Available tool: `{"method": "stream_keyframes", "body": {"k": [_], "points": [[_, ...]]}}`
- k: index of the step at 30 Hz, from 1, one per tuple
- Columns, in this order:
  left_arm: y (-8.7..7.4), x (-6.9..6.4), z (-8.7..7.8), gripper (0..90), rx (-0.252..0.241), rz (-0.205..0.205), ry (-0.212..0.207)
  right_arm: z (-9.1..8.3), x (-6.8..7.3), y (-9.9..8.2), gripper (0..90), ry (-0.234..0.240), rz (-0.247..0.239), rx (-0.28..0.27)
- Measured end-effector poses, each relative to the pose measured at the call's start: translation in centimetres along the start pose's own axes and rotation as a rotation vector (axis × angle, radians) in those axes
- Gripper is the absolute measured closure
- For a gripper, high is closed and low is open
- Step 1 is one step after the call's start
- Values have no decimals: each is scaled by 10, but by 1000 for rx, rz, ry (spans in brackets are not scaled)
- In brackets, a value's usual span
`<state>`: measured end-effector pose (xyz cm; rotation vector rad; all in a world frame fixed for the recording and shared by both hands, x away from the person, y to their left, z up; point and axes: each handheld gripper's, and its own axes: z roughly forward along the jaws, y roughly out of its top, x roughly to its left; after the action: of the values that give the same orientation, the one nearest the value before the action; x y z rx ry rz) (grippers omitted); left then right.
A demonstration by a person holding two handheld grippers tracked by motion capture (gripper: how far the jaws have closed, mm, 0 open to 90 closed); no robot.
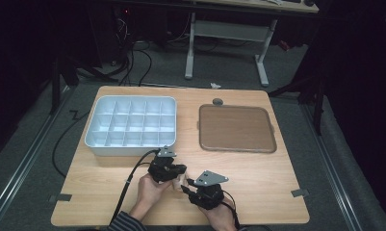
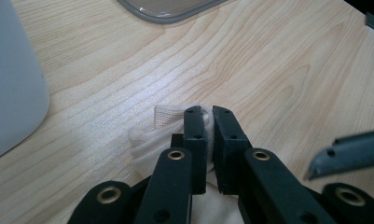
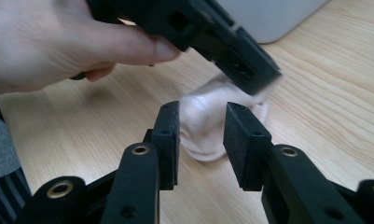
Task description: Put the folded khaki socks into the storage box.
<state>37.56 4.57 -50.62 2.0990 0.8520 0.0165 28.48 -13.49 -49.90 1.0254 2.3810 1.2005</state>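
A small cream cloth piece [image 1: 185, 181], ribbed at one edge like a sock, lies on the wooden table near its front edge. My left gripper [image 2: 209, 117] is shut on it, pinching a fold of the cream cloth [image 2: 168, 116] between its jaws. In the right gripper view the left gripper [image 3: 257, 77] comes down from the top, held by a hand, with the cream cloth [image 3: 203, 123] bunched under it. My right gripper [image 3: 201, 140] is open just in front of the cloth; its pads stand apart and do not press on it. From above, the right gripper [image 1: 189, 186] faces the left gripper [image 1: 181, 174].
A white compartment box [image 1: 133, 150] stands at the back left, its wall close to the left gripper [image 2: 12, 84]. A brown tray with a grey rim [image 1: 236, 127] lies at the back right. Tape marks [image 1: 299, 193] sit near the front corners.
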Motion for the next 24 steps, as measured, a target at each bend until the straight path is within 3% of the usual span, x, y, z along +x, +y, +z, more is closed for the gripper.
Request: {"method": "stream_keyframes", "body": {"k": [5, 12, 24], "points": [[0, -1, 0, 852, 0, 4, 4, 8, 3, 4, 670, -5, 2, 15], [-1, -1, 0, 852, 5, 22, 9, 17, 1, -2, 829, -15, -7, 67], [-2, 1, 4, 852, 4, 32, 17, 19, 1, -12, 861, -48, -30, 95]]}}
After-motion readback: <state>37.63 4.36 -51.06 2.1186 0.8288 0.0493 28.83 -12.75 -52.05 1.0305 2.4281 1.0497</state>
